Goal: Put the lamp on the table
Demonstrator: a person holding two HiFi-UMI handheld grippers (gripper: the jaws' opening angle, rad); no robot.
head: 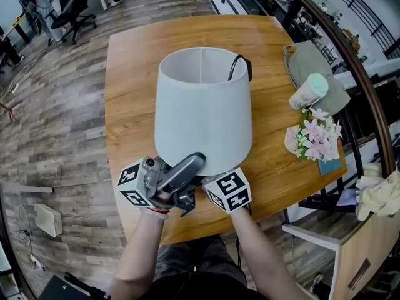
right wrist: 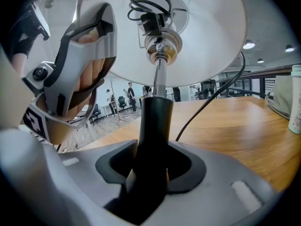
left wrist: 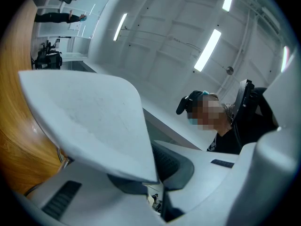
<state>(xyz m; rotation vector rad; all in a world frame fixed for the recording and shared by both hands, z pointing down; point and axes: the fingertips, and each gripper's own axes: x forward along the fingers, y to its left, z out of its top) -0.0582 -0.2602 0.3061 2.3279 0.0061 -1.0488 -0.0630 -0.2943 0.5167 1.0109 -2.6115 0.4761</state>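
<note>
ok so my right claw (right wrist: 153, 159) is clamped on the lamp's black stem (right wrist: 154, 121). In the right gripper view the post stands dead centre in the lower middle of the frame, with both dark pads hugging it. It's a fairly wide grip, since the stem is chunky.

Follow the stem up and there's the metal socket (right wrist: 160, 46) in the top middle, with a black cord (right wrist: 211, 102) looping off it and running down the right side toward the wood.

My left claw (left wrist: 157, 182) is pinched narrow on the lower rim of the shade (left wrist: 89, 121). In the left gripper view the white edge cuts in from the left and ends right between the pads at the bottom centre.

From the head view, both claws sit at the lower middle with their marker cubes (head: 134, 183) side by side. They're tucked against the near bottom edge of the lamp (head: 203, 111), which fills the centre of the frame over the wooden table (head: 134, 92). I can't see the base, so I can't tell if it's touching the top.

Over at the right edge of the table there's a paper cup (head: 308, 91) lying on a grey bag (head: 312, 61), and pink flowers (head: 317, 139) just below them. Office chairs (head: 69, 8) are way off in the upper left.
</note>
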